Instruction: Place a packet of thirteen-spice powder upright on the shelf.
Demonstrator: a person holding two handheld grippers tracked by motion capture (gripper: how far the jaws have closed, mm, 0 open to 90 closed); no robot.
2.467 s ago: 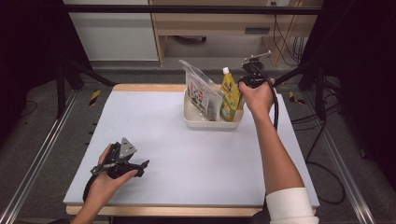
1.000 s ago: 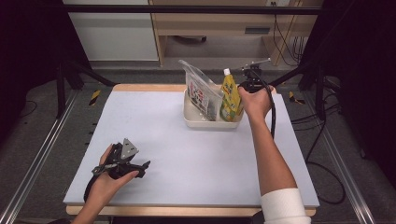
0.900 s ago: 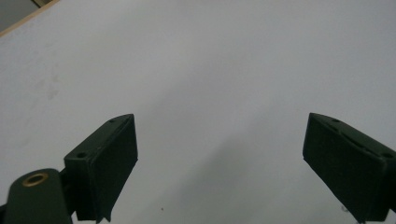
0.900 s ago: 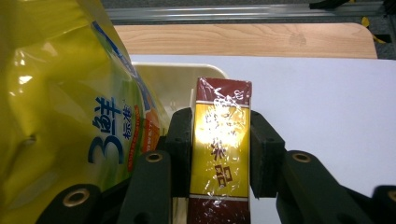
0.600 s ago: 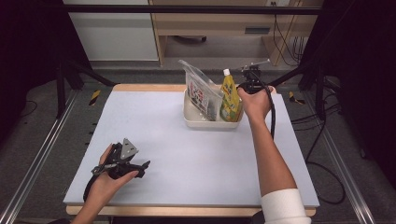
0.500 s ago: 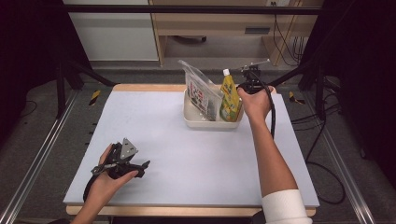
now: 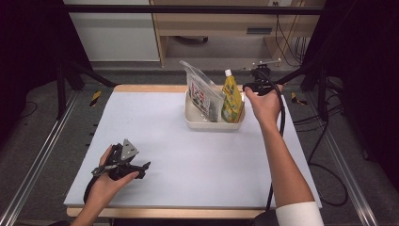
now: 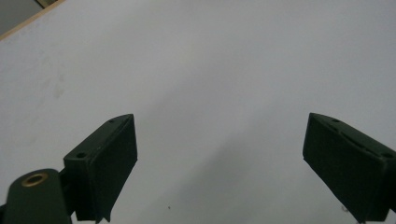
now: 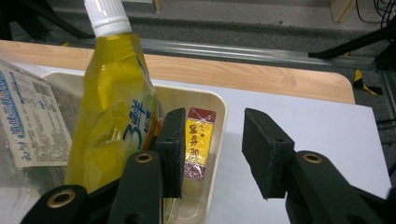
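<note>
A cream tray (image 7: pixel 214 126) sits at the table's far middle. A yellow spouted pouch (image 7: pixel 231 96) with a white cap stands in it, next to a clear printed bag (image 7: pixel 202 92). My right gripper (image 7: pixel 251 87) hovers just right of the pouch. In the right gripper view its jaws (image 9: pixel 212 140) have just been opening and stand apart with nothing between them. There the pouch (image 9: pixel 114 102) is beside the left jaw, and a small red-and-yellow packet (image 9: pixel 198 140) lies in the tray (image 9: pixel 219 116). My left gripper (image 7: pixel 141 167) rests open at the near left, over bare table (image 8: pixel 219 154).
The white tabletop (image 7: pixel 197 160) is edged with wood. Metal rails (image 7: pixel 42 155) run along both sides, and a black cable (image 7: pixel 282 117) trails from my right gripper. Dark stands and cables (image 7: pixel 324 94) crowd the floor to the right, with cabinets beyond the far edge.
My right gripper has drawn slightly back and to the right from the yellow pouch, which stays standing in the tray. The left hand has not moved.
</note>
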